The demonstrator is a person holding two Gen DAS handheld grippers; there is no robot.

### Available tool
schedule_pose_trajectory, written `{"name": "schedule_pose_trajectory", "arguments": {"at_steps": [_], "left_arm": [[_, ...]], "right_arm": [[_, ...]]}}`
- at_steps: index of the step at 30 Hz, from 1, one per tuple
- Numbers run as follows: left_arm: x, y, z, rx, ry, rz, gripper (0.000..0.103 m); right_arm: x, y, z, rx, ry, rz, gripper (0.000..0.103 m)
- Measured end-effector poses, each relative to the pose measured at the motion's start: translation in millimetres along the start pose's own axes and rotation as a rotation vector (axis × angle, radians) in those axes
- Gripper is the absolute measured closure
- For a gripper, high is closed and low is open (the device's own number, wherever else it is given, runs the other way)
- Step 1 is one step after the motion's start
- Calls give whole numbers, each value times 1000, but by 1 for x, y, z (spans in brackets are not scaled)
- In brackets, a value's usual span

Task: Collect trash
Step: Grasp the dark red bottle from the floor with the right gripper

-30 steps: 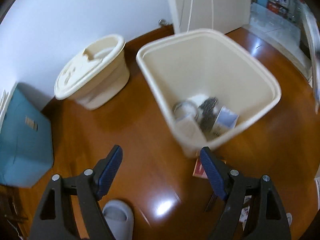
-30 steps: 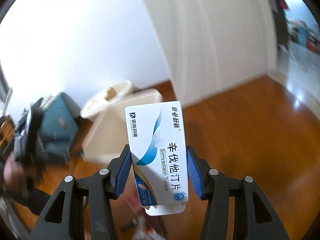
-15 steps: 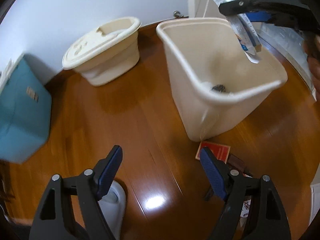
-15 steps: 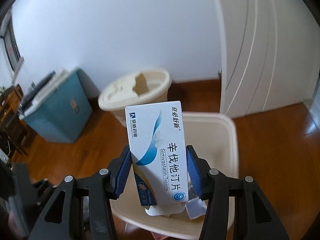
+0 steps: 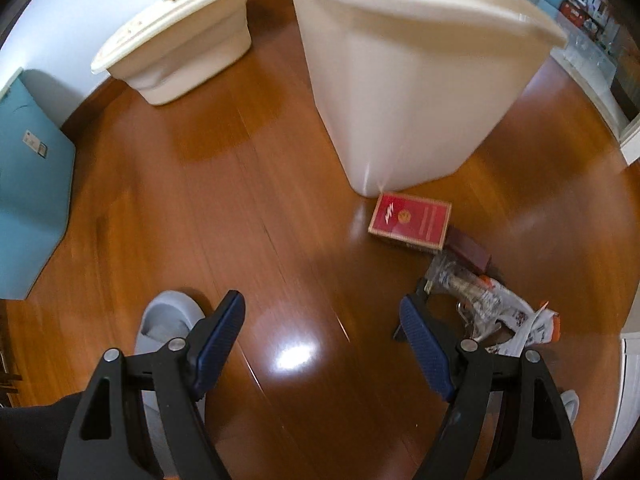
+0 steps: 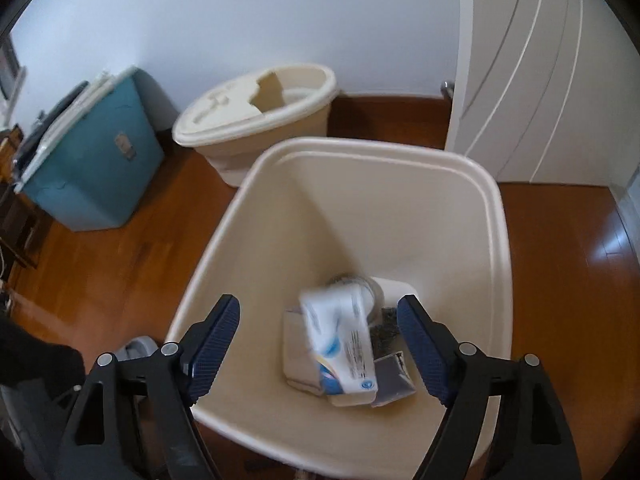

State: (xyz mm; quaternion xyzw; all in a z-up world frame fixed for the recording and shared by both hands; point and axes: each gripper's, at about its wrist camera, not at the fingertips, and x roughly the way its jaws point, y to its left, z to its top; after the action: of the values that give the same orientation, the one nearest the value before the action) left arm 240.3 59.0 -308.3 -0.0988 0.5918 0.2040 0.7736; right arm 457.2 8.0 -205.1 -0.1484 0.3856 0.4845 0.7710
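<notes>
Landmark: the cream waste bin [image 6: 492, 216], standing on the wooden floor [image 5: 224, 208].

Right gripper [image 6: 318, 350]: held above the bin's mouth, pointing down into it. Its jaws have just been opening and now stand wide apart; nothing is between the pads. The white-and-blue tablet box [image 6: 342, 346] is inside the bin, below and ahead of the blue pads, blurred, clear of both fingers. It overlaps other rubbish at the bin's bottom: a pale carton, a clear round item and a small dark packet; whether it has come to rest cannot be told.

Left gripper [image 5: 322, 344]: over bare floor in front of the bin, jaws wide apart, empty. The bin's outer wall [image 5: 400, 92] fills the upper part of this view.

Trash outside the bin:
- red box [image 5: 410, 220], flat on the floor, just beside the bin's base corner, ahead of the left gripper's right-hand finger.
- dark brown box [image 5: 470, 254], touching the red box on its side away from the bin.
- crumpled wrappers [image 5: 492, 312], further from the bin, just beside the same finger.

Behind the bin: a lidded cream bucket [image 6: 256, 124] by the wall and a teal container [image 6: 92, 160]. A grey slipper [image 5: 166, 322] lies by the left gripper's other finger.
</notes>
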Motion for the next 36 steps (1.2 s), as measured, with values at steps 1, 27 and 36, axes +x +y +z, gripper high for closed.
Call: {"name": "schedule_pose_trajectory", "arguments": {"at_steps": [1,27,36], "left_arm": [[2,1,-1,-6,4,1,23],[60,-2,-29,-73,171,-18,23],[95,-49,-26,175,151,-41,23]], "right_arm": [[-18,-3,-11,-5,-54,11,20],[136,-8,-260,-235,402,-98,30],[128,-34,-261,-40,380,-8,70]]}}
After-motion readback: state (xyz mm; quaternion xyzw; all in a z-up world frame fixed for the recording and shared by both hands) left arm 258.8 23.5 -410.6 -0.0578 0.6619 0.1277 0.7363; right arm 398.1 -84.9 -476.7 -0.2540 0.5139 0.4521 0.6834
